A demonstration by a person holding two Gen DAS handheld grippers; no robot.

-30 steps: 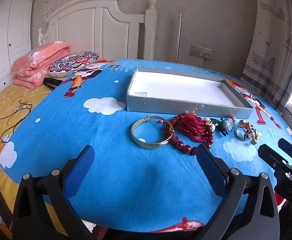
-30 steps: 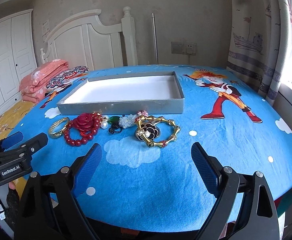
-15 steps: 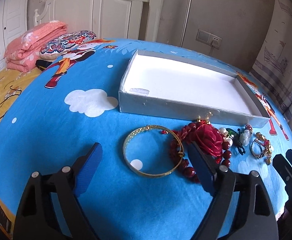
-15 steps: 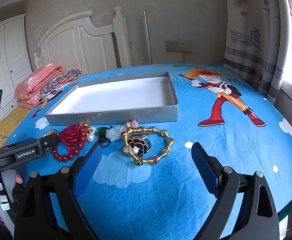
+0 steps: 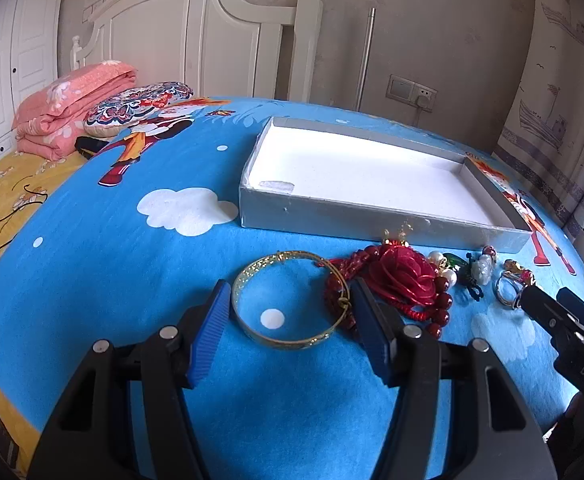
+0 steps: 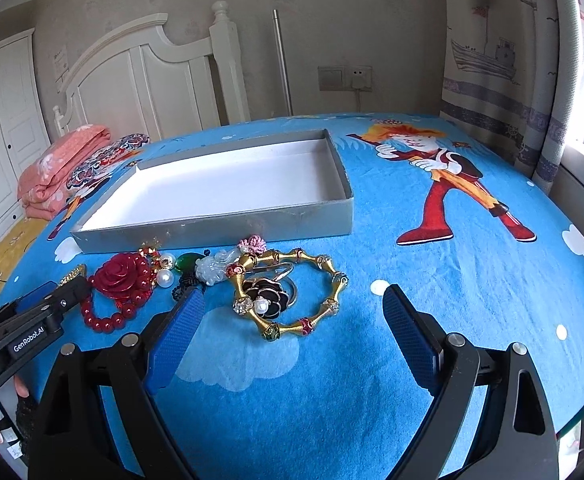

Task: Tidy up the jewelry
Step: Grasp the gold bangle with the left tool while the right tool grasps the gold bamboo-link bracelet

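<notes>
A gold bangle (image 5: 252,284) lies on the blue bedspread in front of an empty grey tray (image 5: 331,208). My left gripper (image 5: 290,300) is open with its jaws on either side of the bangle, not closed on it. Beside it lie a red rose bead bracelet (image 5: 401,276), a white jade pendant (image 6: 216,268), a black flower brooch (image 6: 266,294) and a gold bamboo-link bracelet (image 6: 327,272). My right gripper (image 6: 288,304) is open just short of the gold link bracelet and brooch. The tray also shows in the right wrist view (image 6: 212,228).
A folded pink quilt (image 5: 72,108) and a patterned pillow (image 5: 136,108) lie at the far left by the white headboard (image 5: 196,36). A curtain (image 6: 531,60) hangs at the right. The bed's front edge is right below both grippers.
My left gripper has moved forward and down until its jaws straddle the gold bangle, and the jaws have narrowed. My right gripper has moved closer to the gold link bracelet.
</notes>
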